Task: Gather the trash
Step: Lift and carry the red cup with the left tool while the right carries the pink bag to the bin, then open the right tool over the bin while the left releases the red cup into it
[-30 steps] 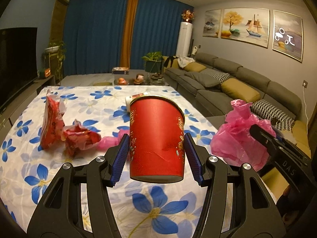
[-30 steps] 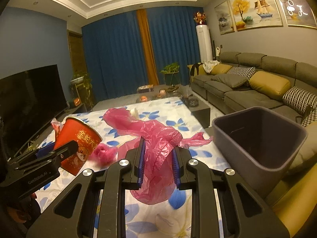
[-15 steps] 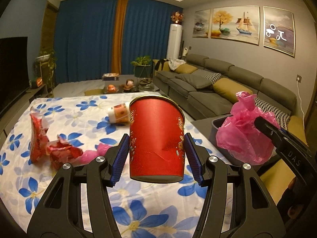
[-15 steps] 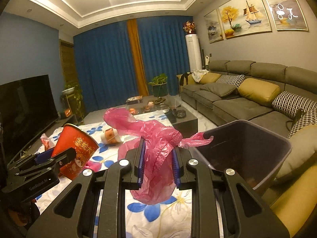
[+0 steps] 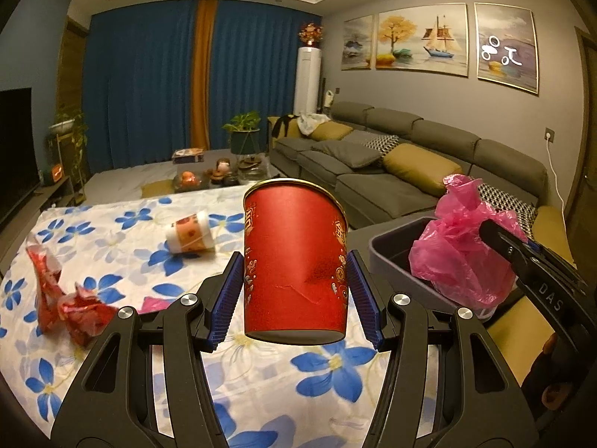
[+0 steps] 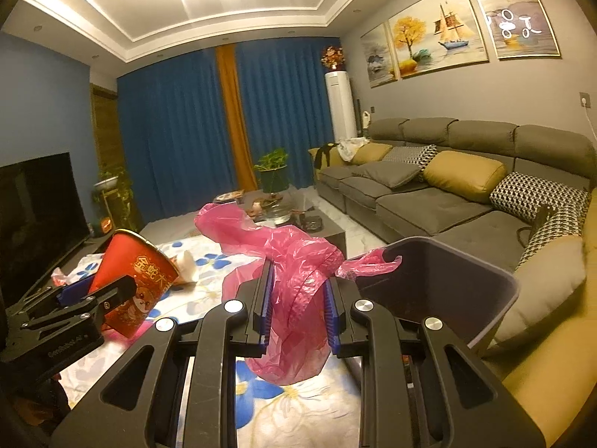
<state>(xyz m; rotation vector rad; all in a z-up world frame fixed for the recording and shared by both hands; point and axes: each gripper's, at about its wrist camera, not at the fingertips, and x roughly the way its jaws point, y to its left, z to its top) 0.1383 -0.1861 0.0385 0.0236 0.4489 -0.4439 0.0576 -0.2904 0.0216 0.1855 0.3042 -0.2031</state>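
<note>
My left gripper (image 5: 294,295) is shut on a big red paper cup (image 5: 294,265) and holds it upright above the flowered table; the cup also shows in the right wrist view (image 6: 134,272). My right gripper (image 6: 296,306) is shut on a crumpled pink plastic bag (image 6: 294,283), held in the air by the grey trash bin (image 6: 447,283). In the left wrist view the bag (image 5: 459,257) hangs over the bin (image 5: 391,254) at the table's right edge.
On the flowered tablecloth (image 5: 112,231) lie a small paper cup on its side (image 5: 190,237), red crumpled wrappers (image 5: 71,306) and a pink scrap (image 5: 153,304). A grey sofa (image 5: 391,164) runs along the right. A TV (image 6: 33,216) stands at the left.
Both grippers have risen and swung right with their loads. The pink bag now hangs over the bin's rim. The small cup on the table has come into view.
</note>
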